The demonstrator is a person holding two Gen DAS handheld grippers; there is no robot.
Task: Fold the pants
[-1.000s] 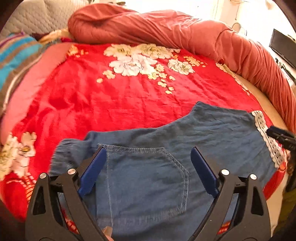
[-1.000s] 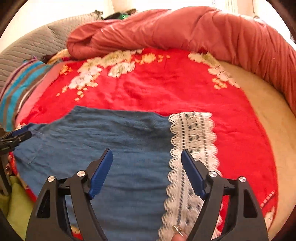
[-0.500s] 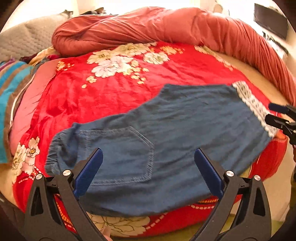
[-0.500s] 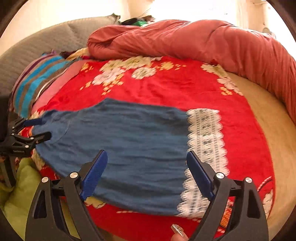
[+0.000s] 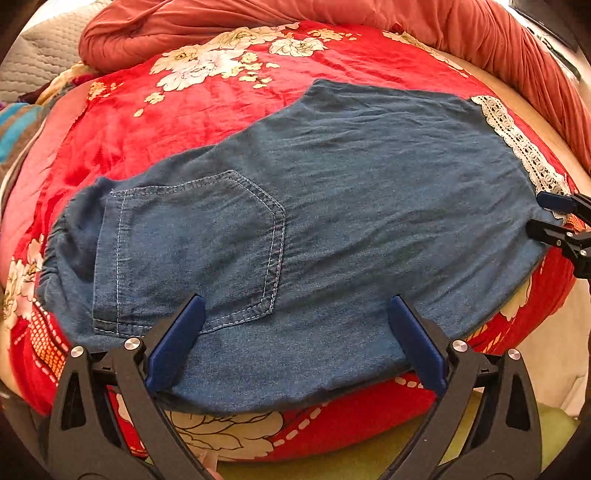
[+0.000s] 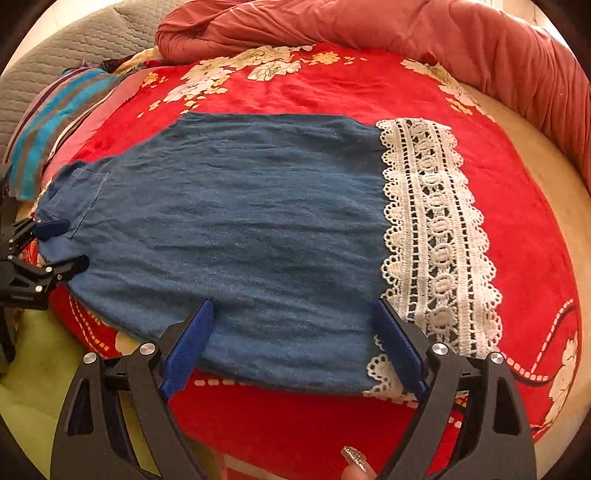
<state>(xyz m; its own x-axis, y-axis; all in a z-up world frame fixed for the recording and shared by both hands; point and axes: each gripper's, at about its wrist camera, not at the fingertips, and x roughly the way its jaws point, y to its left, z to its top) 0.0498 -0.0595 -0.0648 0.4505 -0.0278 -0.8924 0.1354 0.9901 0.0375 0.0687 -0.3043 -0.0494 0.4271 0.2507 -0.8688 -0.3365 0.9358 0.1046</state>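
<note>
The blue denim pants (image 5: 332,206) with a white lace hem (image 6: 436,229) are lying flat on the red blanket with big white flowers (image 5: 192,107), close to the near edge of the bed. The stitched back pocket (image 5: 188,251) is lying on the left side, and the lace is lying on the right. The left gripper (image 5: 295,332) is hanging over the near edge of the pants by the pocket, its blue jaws wide apart and holding nothing. The right gripper (image 6: 295,332) is hanging over the near edge beside the lace, jaws wide apart too. A rolled pinkish-red quilt (image 6: 369,29) is sitting along the far side.
</note>
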